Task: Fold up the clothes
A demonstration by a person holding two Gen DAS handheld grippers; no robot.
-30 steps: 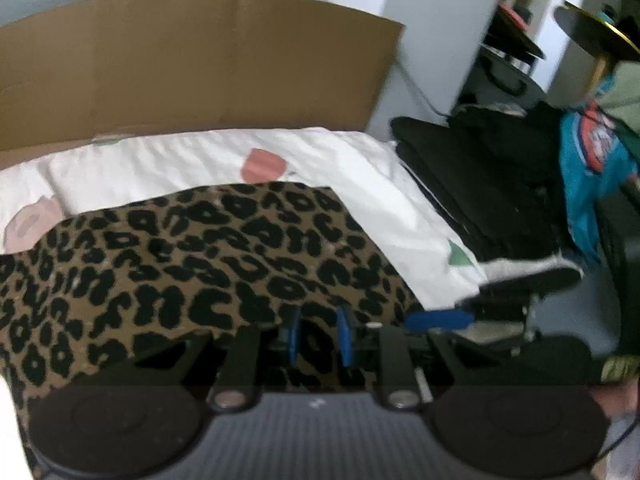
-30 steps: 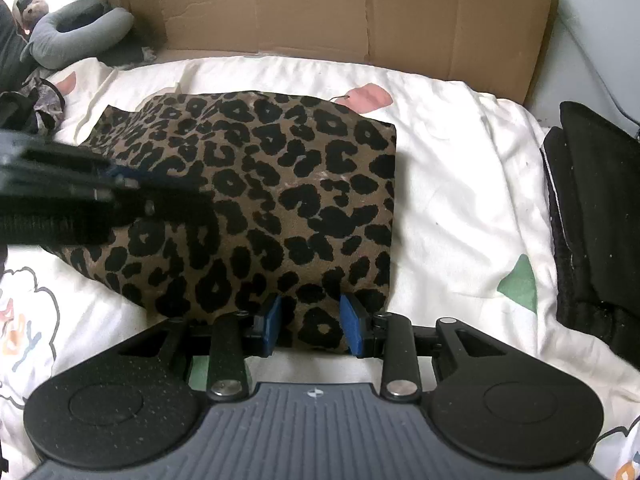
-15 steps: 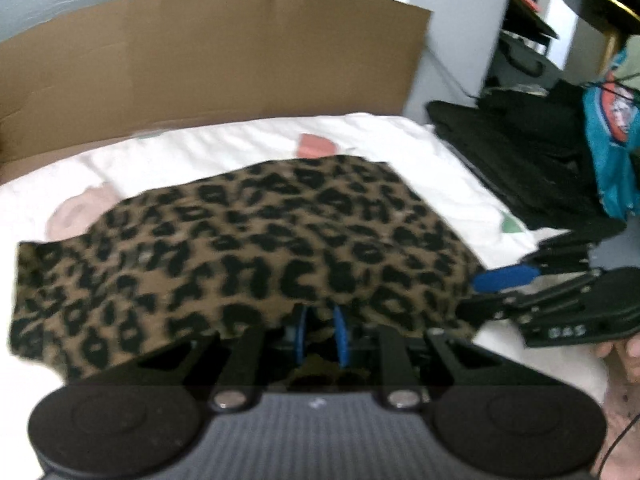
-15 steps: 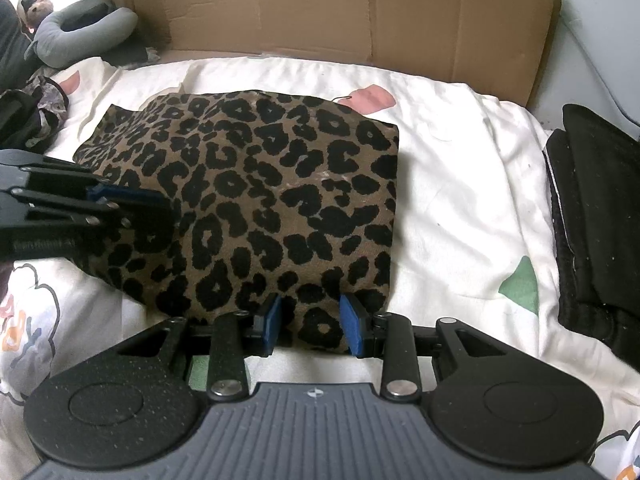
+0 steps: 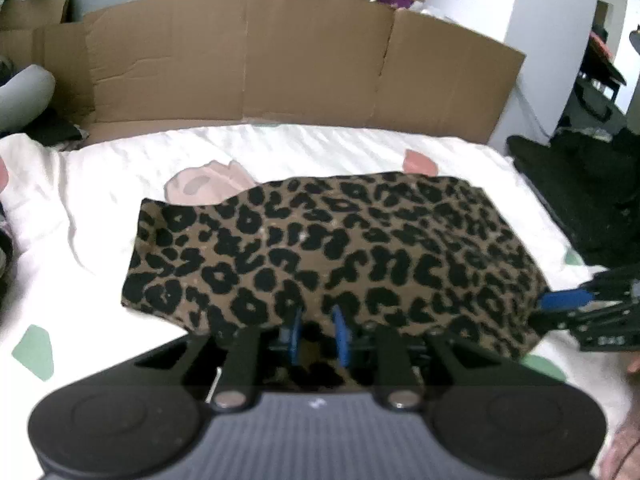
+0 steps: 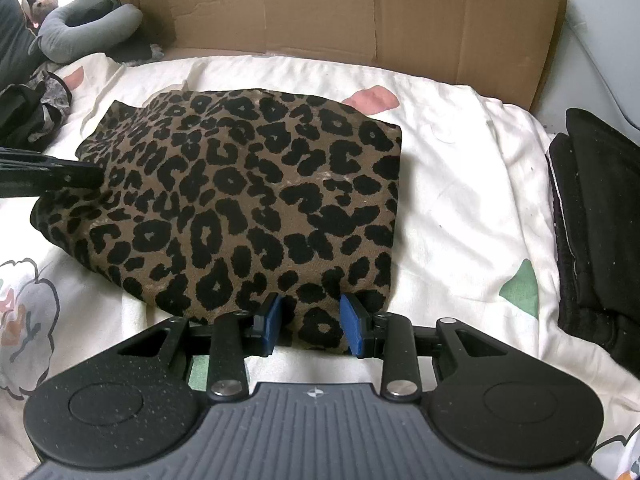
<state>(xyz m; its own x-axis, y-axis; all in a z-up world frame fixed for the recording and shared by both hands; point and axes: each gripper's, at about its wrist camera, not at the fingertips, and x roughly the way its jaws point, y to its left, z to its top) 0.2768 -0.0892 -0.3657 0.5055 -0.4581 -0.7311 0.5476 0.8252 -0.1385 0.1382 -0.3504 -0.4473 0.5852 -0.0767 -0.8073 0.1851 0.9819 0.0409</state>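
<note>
A: Where is the garment?

B: Leopard garment (image 6: 248, 208) lies folded on the bed (image 6: 460, 200), on the white patterned sheet, about mid-bed. Cardboard (image 6: 360, 12) stands along the far edge. Black clothes (image 6: 600, 220) are stacked at the right, apart from the garment.

A: Right gripper?

B: Right gripper (image 6: 312, 322) sits at the garment's near right corner. Blue fingers (image 6: 352, 326) are clenched on a tuck of the leopard fabric, which fills the gap between them.

A: Left gripper?

B: Left gripper (image 5: 316, 334) is at the garment's near left edge. In its own view, fabric runs between the blue fingers (image 5: 340, 334), which stand close together and grasp that edge. The right view shows only its black body (image 6: 48, 174) coming in from the left, over the garment's left side.

A: Anything else on the bed?

B: Grey neck pillow (image 6: 84, 32) at the far left corner; dark bundle (image 6: 28, 116) at the left edge. Part of a hand (image 5: 624, 448) shows at near right in the left view.
</note>
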